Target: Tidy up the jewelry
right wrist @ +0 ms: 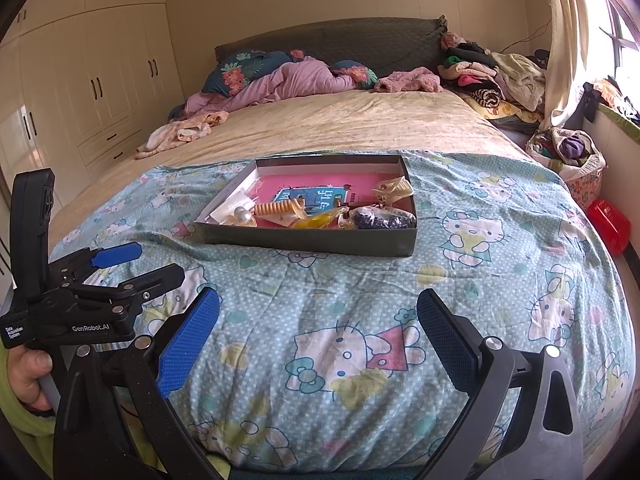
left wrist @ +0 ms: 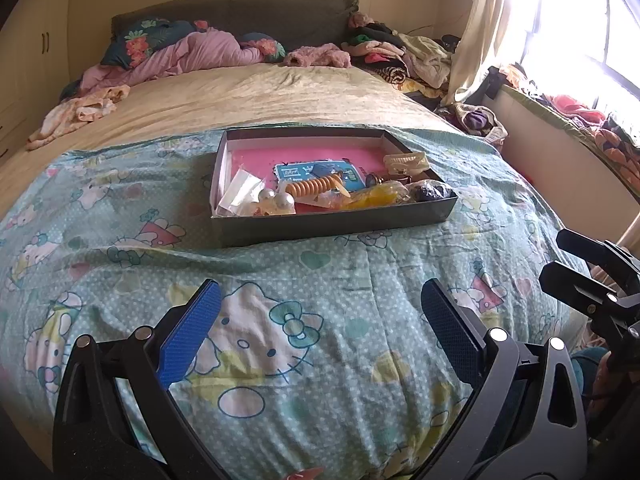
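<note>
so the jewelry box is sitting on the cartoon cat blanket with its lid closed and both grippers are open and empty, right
Not quite: the box has no lid on; the left wrist view shows jewelry lying loose inside. The rest holds: it sits on the cartoon cat blanket, and the left gripper and right gripper are open and empty.

One shallow box (left wrist: pixel 336 222) sits on the bed at twelve o'clock. Inside it, two pearl balls (left wrist: pixel 276 199) at seven o'clock, one orange coil (left wrist: pixel 316 186) in the middle, one yellow piece (left wrist: pixel 374 197) at five o'clock, one dark bead bundle (left wrist: pixel 432 191) at four o'clock, one cream claw clip (left wrist: pixel 406 162) at two o'clock. Two floral pillows (left wrist: pixel 138 40) lie by the headboard. Two grippers, left (left wrist: pixel 320 328) and right (right wrist: pixel 318 334), each with two fingers spread wide.
</note>
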{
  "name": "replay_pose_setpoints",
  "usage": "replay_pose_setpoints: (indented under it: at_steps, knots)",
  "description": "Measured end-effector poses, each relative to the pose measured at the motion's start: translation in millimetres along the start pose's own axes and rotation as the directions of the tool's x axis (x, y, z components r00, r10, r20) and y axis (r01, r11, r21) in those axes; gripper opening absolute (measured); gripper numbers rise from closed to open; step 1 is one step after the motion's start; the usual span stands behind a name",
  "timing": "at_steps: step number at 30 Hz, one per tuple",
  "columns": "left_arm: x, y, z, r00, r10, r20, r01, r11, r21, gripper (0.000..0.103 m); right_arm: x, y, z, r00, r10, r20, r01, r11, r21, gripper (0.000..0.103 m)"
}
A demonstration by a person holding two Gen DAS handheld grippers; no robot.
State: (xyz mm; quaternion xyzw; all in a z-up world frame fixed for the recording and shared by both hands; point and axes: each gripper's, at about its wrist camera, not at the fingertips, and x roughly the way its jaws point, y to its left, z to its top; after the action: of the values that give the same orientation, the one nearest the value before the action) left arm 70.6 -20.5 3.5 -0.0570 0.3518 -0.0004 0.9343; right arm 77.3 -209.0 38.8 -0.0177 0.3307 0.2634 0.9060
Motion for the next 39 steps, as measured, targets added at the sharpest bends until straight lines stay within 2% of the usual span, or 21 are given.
replay_pose_setpoints:
  at_steps: [19, 24, 32, 36, 38, 39]
  knots:
    - [2.2, 3.4, -4.3, 1.000, -0.024, -0.003, 0.024, 1.000, -0.011, 0.093, 1.6, -3.5, -1.9, 1.000, -0.007, -0.009, 0.007, 1.000, 0.001, 0.099]
    - [9.0, 5.8, -4.5, 0.998, 0.052, -0.026, -0.053, 0.999, -0.003, 0.093, 5.2, -13.1, -3.5, 1.000, -0.016, -0.018, 0.016, 1.000, 0.019, 0.098]
    - [26.9, 33.6, -1.9, 0.992, 0.105, -0.070, -0.110, 0.992, -0.069, 0.094, 19.1, -45.5, 3.1, 0.998, -0.054, -0.044, 0.057, 0.996, 0.062, 0.098]
    - [48.2, 85.9, 11.3, 0.981, 0.167, -0.099, -0.183, 0.965, -0.188, 0.094, 40.7, -91.3, 12.6, 0.987, -0.146, -0.066, 0.151, 0.986, 0.075, 0.098]
    - [60.5, 130.8, 20.9, 0.965, 0.236, -0.113, -0.258, 0.926, -0.277, 0.094, 59.6, -127.6, 17.9, 0.967, -0.235, -0.094, 0.242, 0.967, 0.075, 0.098]
    - [65.1, 154.8, 26.0, 0.952, 0.282, -0.117, -0.305, 0.895, -0.326, 0.094, 68.6, -143.3, 20.2, 0.958, -0.266, -0.110, 0.276, 0.958, 0.080, 0.098]
